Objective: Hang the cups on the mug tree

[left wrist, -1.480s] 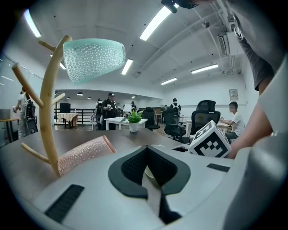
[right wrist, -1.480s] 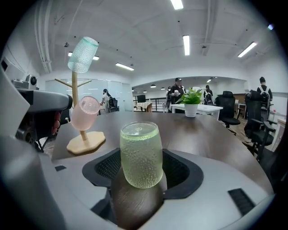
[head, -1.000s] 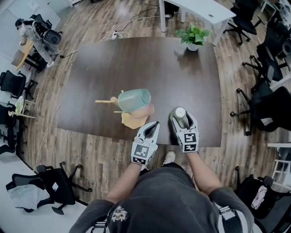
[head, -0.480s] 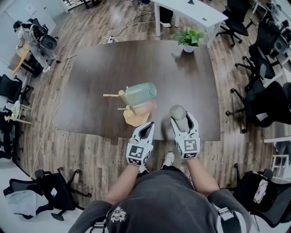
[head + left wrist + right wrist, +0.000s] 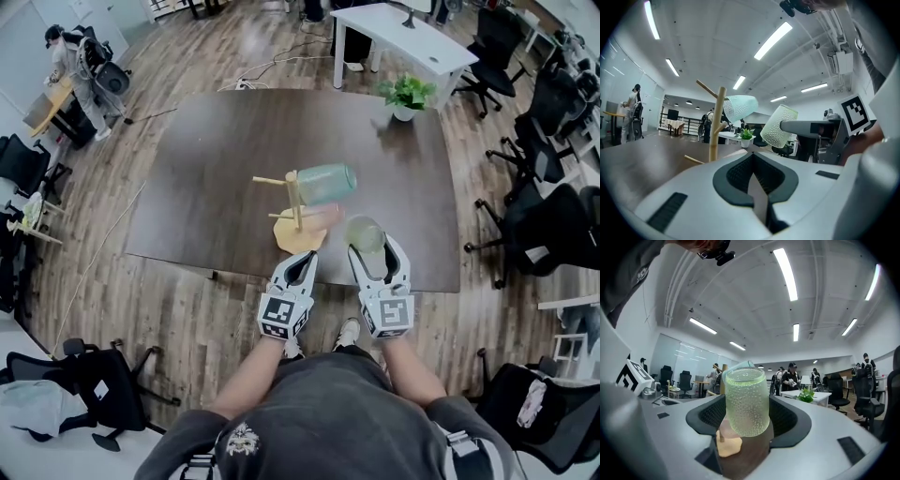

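right gripper [image 5: 373, 246]: jaws clamped on the sides of a pale green dimpled cup [image 5: 744, 401], which sits between the pads. in its own view the cup stands roughly upright. its handle is not visible in any view, so which way it faces cannot be confirmed.

left gripper [image 5: 302, 261]: jaws pressed together with nothing between them. it sits just beside the right gripper, at the near edge of the dark table [image 5: 206, 159], and does no work at present. judged to be parked clear so the loaded gripper has the approach to itself.

wooden mug tree [image 5: 294, 199]: upright on its flat base, near the table's front edge, a little ahead and to the left of the held cup. a teal cup [image 5: 326, 181] hangs high on the side facing the right gripper, and a pinkish cup [image 5: 321, 217] sits lower on that same side. bare pegs show on the far-left side and, in the left gripper view, at the top.

status: two cups hung, one in hand and not yet on a peg — the task is judged well along. the cup is held by its body, presumably to leave the handle free for a peg.

risk: the occupied side is the nearest, so the remaining cup must go to a free peg without knocking the hung cups or tipping the light stand. a potted plant [image 5: 406, 94] at the far edge is well apart.
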The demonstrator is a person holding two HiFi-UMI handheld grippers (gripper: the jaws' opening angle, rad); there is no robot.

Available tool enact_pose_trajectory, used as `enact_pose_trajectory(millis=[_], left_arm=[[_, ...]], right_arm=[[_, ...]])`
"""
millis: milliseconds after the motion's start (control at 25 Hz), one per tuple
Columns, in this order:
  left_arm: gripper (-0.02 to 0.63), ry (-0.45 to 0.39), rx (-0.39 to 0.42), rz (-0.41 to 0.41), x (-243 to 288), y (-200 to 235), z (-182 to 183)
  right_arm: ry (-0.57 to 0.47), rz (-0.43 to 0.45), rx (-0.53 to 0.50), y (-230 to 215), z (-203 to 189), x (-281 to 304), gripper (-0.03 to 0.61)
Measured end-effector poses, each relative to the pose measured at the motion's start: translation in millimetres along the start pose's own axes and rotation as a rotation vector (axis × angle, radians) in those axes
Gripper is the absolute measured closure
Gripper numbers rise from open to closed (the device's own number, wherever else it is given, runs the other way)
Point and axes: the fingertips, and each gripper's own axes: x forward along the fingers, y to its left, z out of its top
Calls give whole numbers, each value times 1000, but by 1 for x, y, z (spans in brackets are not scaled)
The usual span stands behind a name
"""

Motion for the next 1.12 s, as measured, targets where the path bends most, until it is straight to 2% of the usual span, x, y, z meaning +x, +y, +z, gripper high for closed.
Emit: enact_pose_trajectory(millis=[320, 560, 840, 1120], left_arm=[[607, -24, 30, 35, -38, 39, 9], [607, -35, 42, 62, -61, 66, 13], [607, -48, 55, 80, -82, 97, 18], [607, -46, 53, 87, -97, 121, 16]], right_arm=[[-67, 71, 13, 64, 27, 17, 273], [-77, 100, 29, 99, 32, 31, 273], [-60, 86, 60, 120, 25, 51, 273], [-25, 23, 11, 129, 3, 69, 273]])
